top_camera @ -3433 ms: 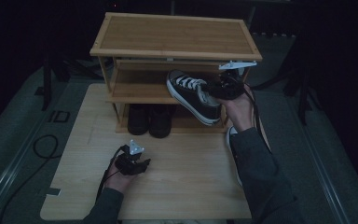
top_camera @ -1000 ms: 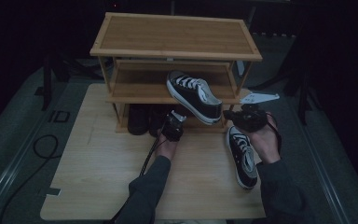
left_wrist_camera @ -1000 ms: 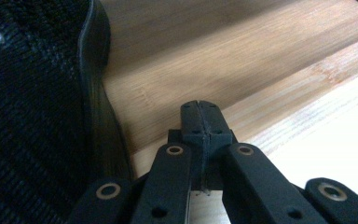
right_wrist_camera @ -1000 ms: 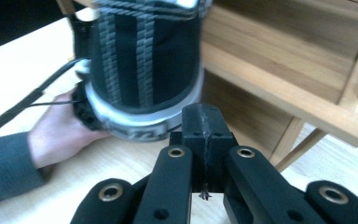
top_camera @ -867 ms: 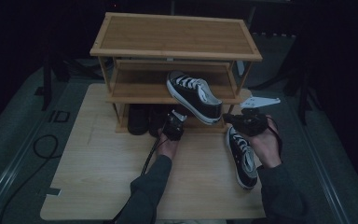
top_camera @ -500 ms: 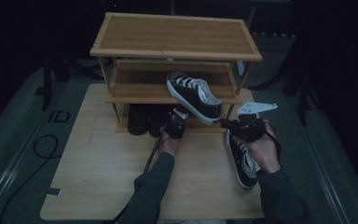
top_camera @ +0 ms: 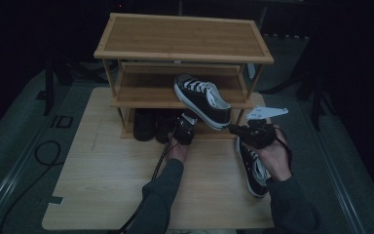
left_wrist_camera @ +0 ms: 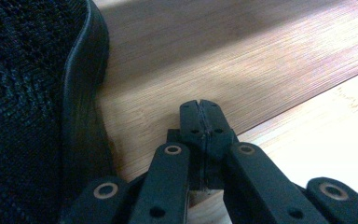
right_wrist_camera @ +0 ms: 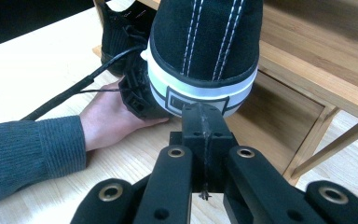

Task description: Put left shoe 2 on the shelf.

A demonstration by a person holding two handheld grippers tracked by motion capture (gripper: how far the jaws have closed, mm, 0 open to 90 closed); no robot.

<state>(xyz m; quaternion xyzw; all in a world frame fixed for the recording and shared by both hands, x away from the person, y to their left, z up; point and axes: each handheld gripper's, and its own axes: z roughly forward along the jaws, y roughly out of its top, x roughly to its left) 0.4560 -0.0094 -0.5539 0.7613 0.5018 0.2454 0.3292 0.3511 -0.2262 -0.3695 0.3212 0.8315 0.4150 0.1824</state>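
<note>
The person's left forearm reaches forward from the bottom of the high view, its grey sleeve ending at the left gripper [top_camera: 184, 127], which sits low at the front of the bamboo shoe rack [top_camera: 185, 34]. Its jaws are pressed together on nothing, tips over the bottom board, with a dark shoe [left_wrist_camera: 32, 102] just left of them. The right gripper [right_wrist_camera: 204, 119] is held level, jaws likewise together and empty, their tips at the white heel band of the black sneaker [right_wrist_camera: 205, 42], which overhangs the middle shelf. A second sneaker [top_camera: 253, 165] lies on the wooden table [top_camera: 102, 185] under the right hand. The room around is dark.
</note>
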